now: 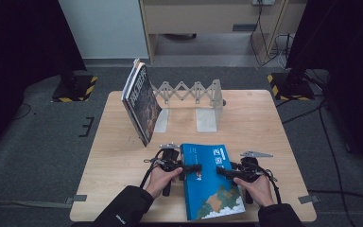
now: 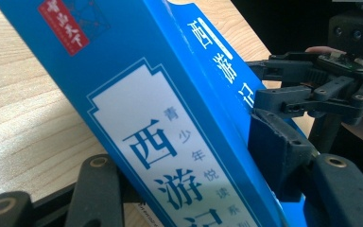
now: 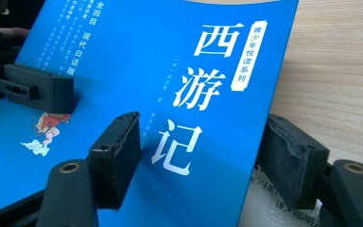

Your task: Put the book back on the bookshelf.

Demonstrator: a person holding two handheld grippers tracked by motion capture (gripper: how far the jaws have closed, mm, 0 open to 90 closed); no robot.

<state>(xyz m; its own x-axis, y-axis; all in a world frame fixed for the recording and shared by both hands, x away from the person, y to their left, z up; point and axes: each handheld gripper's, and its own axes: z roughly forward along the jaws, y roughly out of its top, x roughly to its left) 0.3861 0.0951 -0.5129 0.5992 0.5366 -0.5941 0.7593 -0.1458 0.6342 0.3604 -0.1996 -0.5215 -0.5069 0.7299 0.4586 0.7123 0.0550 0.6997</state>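
1. Blue book (image 1: 211, 182) lies on the table (image 1: 113, 156) between both grippers.
2. Left gripper (image 1: 192, 169) straddles its spine edge, jaws part-open, grip unclear.
3. Right gripper (image 1: 223, 172) brackets the opposite edge, pads not pressing.

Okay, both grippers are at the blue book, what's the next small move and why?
Probably close both sets of jaws fully on the blue book before lifting. The left gripper straddles its spine edge, the right gripper its open edge, and in the right gripper view a gap shows at the pads, so neither grip looks firm.
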